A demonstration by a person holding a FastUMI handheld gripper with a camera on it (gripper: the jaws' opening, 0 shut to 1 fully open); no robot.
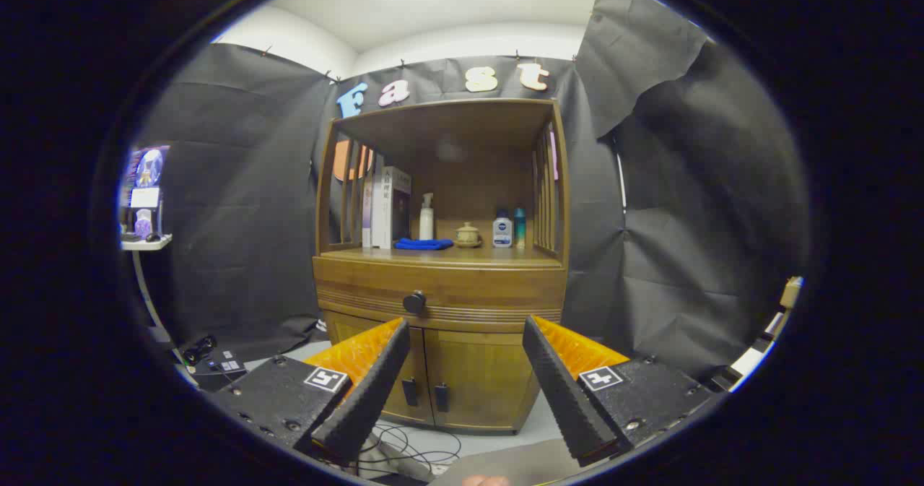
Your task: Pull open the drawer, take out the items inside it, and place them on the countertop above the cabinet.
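One drawer point(440, 291), shut, runs wide across the cabinet point(442, 370) under the countertop point(462, 256), its front toward us; left to right above it sit books point(386, 208), a blue cloth point(423, 243), bottles point(502, 230). We judge it stiff wood sliding straight out; take the round knob point(414, 302) at drawer centre. Our gripper point(462, 334) is spread wide, empty, well short of the drawer.
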